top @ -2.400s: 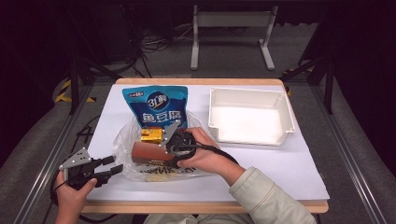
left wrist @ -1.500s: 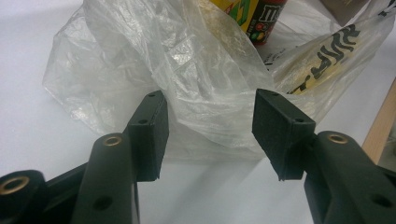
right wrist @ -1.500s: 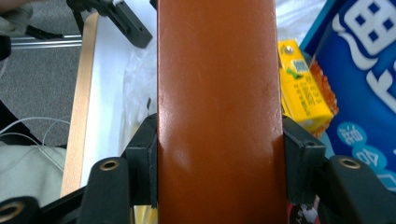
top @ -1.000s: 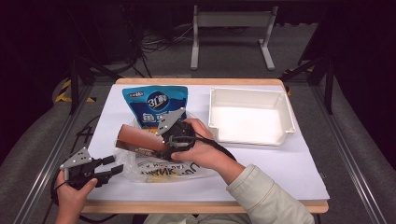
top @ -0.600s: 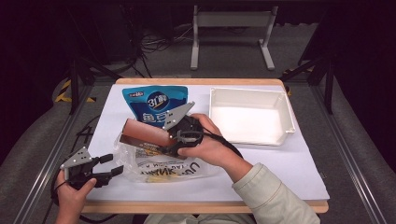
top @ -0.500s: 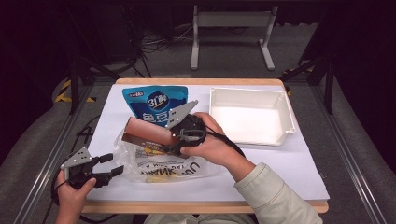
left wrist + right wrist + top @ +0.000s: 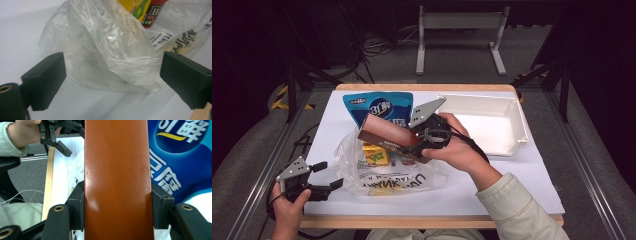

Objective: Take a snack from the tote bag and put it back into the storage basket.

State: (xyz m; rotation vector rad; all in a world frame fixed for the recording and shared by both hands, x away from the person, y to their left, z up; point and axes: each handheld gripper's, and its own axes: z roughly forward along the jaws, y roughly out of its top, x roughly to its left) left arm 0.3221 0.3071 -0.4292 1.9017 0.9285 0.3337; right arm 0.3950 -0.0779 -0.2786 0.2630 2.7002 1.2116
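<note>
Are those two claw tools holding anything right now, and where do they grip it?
The right gripper clamps a brown box across its two long sides. The left gripper is open, holding nothing.

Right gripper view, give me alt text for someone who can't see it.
The right gripper is shut on a long brown box that runs up the middle of the picture. A blue snack bag lies behind it at right; the left gripper, open, is at upper left.

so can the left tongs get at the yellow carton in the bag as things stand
Probably not directly: the left tongs stand open at the plastic bag, whose crumpled film lies between them and the yellow carton.
</note>
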